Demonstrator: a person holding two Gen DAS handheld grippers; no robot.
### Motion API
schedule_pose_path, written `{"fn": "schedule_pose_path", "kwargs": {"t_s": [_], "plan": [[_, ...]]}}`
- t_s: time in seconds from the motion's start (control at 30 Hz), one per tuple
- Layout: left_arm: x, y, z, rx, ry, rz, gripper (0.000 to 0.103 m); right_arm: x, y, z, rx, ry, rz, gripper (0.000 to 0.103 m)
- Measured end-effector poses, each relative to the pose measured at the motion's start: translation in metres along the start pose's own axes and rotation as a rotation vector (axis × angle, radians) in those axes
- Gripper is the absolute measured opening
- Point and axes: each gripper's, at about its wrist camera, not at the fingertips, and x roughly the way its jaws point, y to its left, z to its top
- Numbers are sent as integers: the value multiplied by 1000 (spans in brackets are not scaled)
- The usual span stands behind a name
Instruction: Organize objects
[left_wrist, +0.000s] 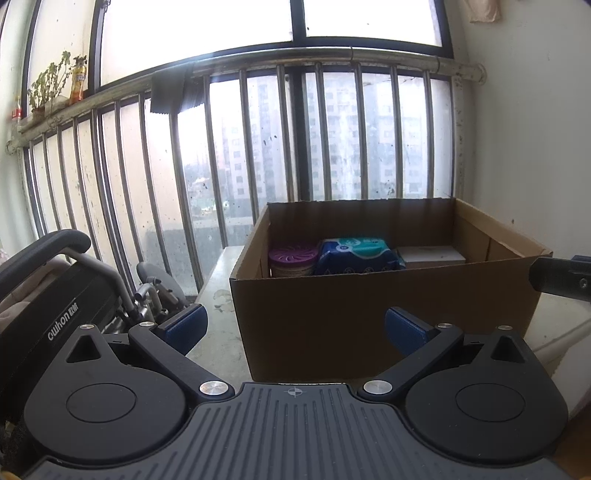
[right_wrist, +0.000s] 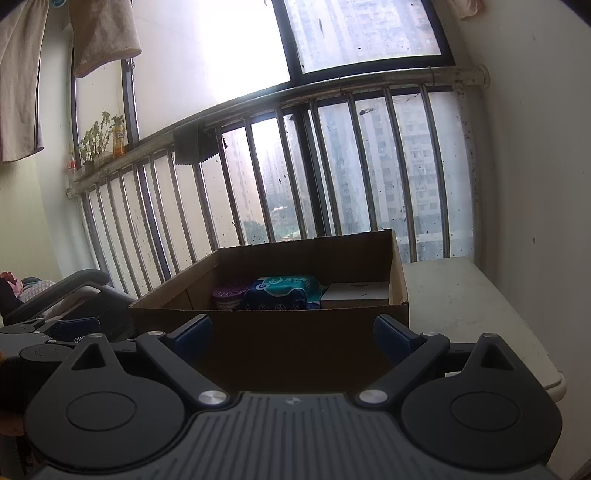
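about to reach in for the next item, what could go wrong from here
1. The cardboard box has a tall near wall; a low reach by the open left gripper could catch its rim.
2. The purple-lidded container, blue wipes pack and white box sit packed together, leaving little finger room.

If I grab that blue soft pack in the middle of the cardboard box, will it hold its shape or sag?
The blue soft pack looks like a plastic-wrapped bundle with rounded, puckered edges, so it will probably squash under the tool and sag somewhat. It seems light for its bulk. Its glossy film may be slippery. It sits tight between the purple-lidded tub and the white box, so expect some drag.
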Motion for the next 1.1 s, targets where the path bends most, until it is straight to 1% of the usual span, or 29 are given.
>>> {"fn": "schedule_pose_path", "kwargs": {"t_s": [0.1,0.13,0.23,0.33,0.43,0.57,0.7,0.8,0.97,1.1], "plan": [[0,-1,0,4,1,23,103,-1,-3,0,18,1,31,97],[0,-1,0,1,0,29,103,-1,-3,0,15,-3,29,97],[-2,-2,0,4,2,8,103,-4,0,1,-9,-7,4,97],[-5,-3,1,-3,-10,0,103,-7,0,2,4,-14,16,97],[-8,-4,0,-5,-16,-19,103,-8,0,3,4,-11,9,97],[-6,-5,0,-7,-12,-27,103,-14,-1,6,22,-20,41,97],[-5,-6,0,-5,-12,-17,103,-17,3,6,-3,-32,17,98],[-7,-7,0,5,-18,-3,103,-16,1,5,6,-31,28,98],[-5,-12,2,16,-19,-6,103,-15,-3,7,18,-39,37,98],[-6,-16,2,29,-20,0,103,-14,-4,6,10,-34,17,98]]}}
